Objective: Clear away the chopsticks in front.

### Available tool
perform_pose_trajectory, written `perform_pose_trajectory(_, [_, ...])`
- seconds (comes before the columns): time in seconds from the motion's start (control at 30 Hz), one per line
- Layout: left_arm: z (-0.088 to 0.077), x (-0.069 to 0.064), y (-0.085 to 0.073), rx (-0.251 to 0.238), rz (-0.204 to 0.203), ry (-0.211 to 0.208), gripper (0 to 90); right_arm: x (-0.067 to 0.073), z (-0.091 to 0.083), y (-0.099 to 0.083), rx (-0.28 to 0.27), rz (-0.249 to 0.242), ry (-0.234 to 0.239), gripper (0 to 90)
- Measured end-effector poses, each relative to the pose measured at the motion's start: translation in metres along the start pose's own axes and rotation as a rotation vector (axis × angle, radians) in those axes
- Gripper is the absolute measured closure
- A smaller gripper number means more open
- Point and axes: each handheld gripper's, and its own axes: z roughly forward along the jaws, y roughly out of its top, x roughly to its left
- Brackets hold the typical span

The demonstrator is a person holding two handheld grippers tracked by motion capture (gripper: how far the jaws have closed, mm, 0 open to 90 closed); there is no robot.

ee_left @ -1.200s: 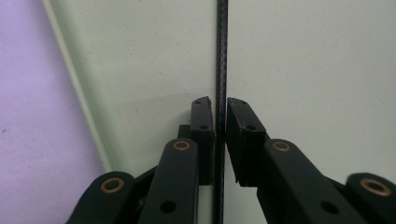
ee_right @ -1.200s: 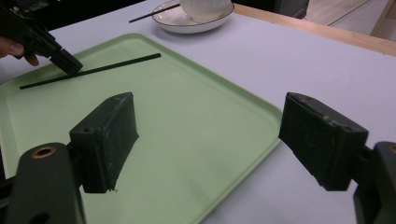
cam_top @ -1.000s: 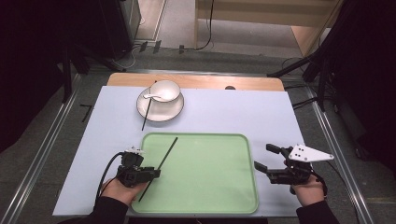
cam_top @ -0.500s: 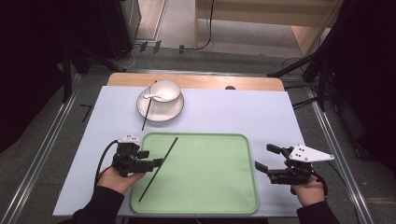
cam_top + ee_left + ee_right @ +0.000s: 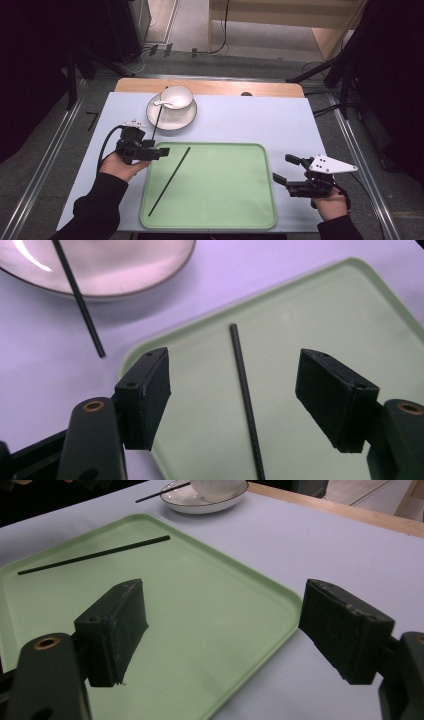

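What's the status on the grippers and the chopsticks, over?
Left gripper jaws just opened, empty. Right gripper open, idle. One chopstick flat on tray; other chopstick leaning on plate. Nothing blocking.

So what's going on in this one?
A person is moving chopsticks onto a green tray. One chopstick lies loose on the tray; the left gripper, whose jaws have just been opening, stands open above it with nothing between the pads. A second chopstick leans on the plate holding a bowl. The right gripper hovers open, empty, beside the tray's right edge.

white bowl with spoon on plate; lavender table.
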Motion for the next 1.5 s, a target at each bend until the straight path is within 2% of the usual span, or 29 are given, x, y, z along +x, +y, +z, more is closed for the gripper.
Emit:
perform_pose_trajectory(0.17, [0.002,0.014,0.017,-0.018,0.002,0.010,31.2,0.000,0.000,0.000,0.000,0.001,0.001,19.7])
perform_pose_trajectory(0.23, [0.005,0.019,0.023,-0.017,-0.009,0.010,31.2,0.000,0.000,0.000,0.000,0.001,0.002,19.7])
perform_pose_trajectory(0.63, [0.019,0.037,0.044,-0.019,-0.035,0.030,32.0,0.000,0.000,-0.001,0.001,0.005,0.000,19.7])
perform_pose_trajectory(0.87, [0.021,0.052,0.059,-0.022,-0.073,0.083,32.8,0.000,0.000,-0.001,0.003,0.009,0.003,19.7])
perform_pose_trajectory(1.0, [0.027,0.062,0.064,-0.012,-0.062,0.110,33.8,0.000,0.000,-0.001,0.004,0.009,0.004,19.6])
perform_pose_trajectory(1.3, [0.048,0.084,0.065,0.008,-0.086,0.149,39.9,0.001,0.000,0.000,0.007,0.007,0.008,19.6])
perform_pose_trajectory(1.4, [0.054,0.085,0.066,0.015,-0.090,0.157,42.8,0.001,0.000,-0.001,0.006,0.004,0.007,19.6])
perform_pose_trajectory(1.5, [0.059,0.083,0.068,0.014,-0.072,0.167,46.0,0.001,-0.001,-0.001,0.004,0.002,0.007,19.6])
